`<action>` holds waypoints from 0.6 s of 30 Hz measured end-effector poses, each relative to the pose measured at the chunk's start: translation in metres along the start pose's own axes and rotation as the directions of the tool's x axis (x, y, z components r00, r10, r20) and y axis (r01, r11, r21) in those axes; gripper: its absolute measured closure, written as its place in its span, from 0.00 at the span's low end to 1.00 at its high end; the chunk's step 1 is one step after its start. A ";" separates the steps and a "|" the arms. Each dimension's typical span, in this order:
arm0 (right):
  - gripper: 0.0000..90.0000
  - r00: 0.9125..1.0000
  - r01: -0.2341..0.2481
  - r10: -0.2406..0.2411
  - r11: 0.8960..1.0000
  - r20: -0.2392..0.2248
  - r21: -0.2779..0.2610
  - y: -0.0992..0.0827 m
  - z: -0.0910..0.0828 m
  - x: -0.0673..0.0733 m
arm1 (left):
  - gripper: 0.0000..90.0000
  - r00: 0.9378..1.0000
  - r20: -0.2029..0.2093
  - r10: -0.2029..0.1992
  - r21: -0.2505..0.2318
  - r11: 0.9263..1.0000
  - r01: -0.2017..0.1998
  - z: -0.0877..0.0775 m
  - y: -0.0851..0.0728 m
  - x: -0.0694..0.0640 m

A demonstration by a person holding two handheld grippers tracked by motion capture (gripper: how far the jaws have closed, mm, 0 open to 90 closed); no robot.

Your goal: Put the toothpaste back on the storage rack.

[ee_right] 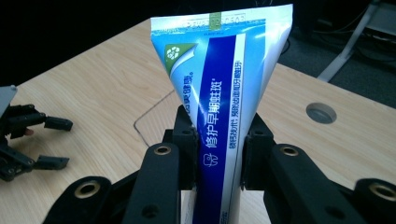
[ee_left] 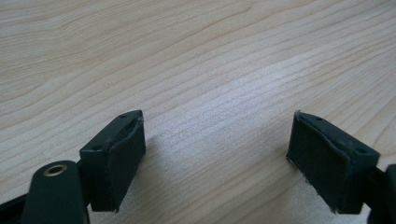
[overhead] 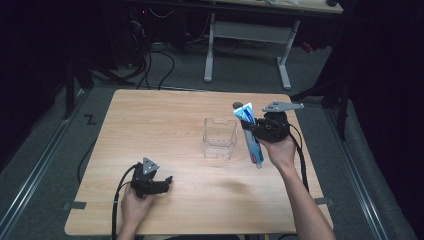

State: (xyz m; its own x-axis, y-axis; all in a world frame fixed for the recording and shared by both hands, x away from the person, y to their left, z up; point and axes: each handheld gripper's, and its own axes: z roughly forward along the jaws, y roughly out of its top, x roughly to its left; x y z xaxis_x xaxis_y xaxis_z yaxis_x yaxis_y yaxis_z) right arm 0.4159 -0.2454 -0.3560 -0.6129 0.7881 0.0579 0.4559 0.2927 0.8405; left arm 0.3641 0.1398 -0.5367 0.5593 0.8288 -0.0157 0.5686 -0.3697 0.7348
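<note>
High view, right tool clamping toothpaste tube, beside clear box

A light wooden table is seen mid-frame on grey carpet, with a white-legged desk and cables in darkness at the top.

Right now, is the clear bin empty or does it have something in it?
Empty. The clear bin shows only wood grain through its walls; the toothpaste tube is outside it, clamped in the right gripper beside it.
</note>
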 end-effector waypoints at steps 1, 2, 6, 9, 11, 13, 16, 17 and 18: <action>0.81 1.000 0.000 0.000 1.000 0.000 0.000 0.000 0.000 0.000 | 0.21 1.000 0.000 0.000 0.000 1.000 0.000 0.000 0.000 0.000; 0.81 1.000 -0.001 0.001 1.000 -0.008 -0.012 0.003 0.002 0.000 | 0.21 1.000 0.000 0.000 0.000 1.000 0.000 0.000 0.000 0.000; 0.81 1.000 -0.001 0.001 1.000 -0.008 -0.020 0.011 0.007 0.002 | 0.21 1.000 0.000 0.000 0.000 1.000 0.000 0.000 0.000 0.000; 0.81 1.000 -0.003 0.003 1.000 -0.012 -0.023 0.015 0.009 0.003 | 0.21 1.000 0.000 0.000 -0.001 1.000 0.000 0.000 0.000 0.000; 0.81 1.000 0.003 -0.004 1.000 -0.014 -0.031 0.021 0.012 0.005 | 0.21 1.000 0.000 0.000 0.000 1.000 0.000 0.000 0.000 0.000; 0.81 1.000 0.002 -0.002 0.999 -0.017 -0.033 0.024 0.014 0.007 | 0.21 1.000 0.000 0.000 0.000 1.000 0.000 0.000 0.000 0.000; 0.81 1.000 0.008 -0.009 0.999 -0.018 -0.035 0.030 0.018 0.008 | 0.21 1.000 0.000 0.000 -0.001 1.000 0.000 0.000 0.000 0.000; 0.81 1.000 0.005 -0.006 0.999 -0.022 -0.038 0.031 0.019 0.009 | 0.21 1.000 0.000 0.000 0.000 1.000 0.000 0.000 0.000 0.000; 0.81 1.000 0.005 -0.006 0.999 -0.023 -0.037 0.033 0.020 0.009 | 0.21 1.000 0.000 0.000 0.000 1.000 0.000 0.000 0.000 0.000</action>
State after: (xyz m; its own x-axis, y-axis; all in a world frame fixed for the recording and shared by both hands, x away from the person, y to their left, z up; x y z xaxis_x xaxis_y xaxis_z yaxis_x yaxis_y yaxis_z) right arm 0.4387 -0.2175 -0.3385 -0.6301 0.7738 0.0649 0.4284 0.2766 0.8602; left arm 0.3641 0.1398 -0.5368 0.5593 0.8288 -0.0160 0.5684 -0.3694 0.7352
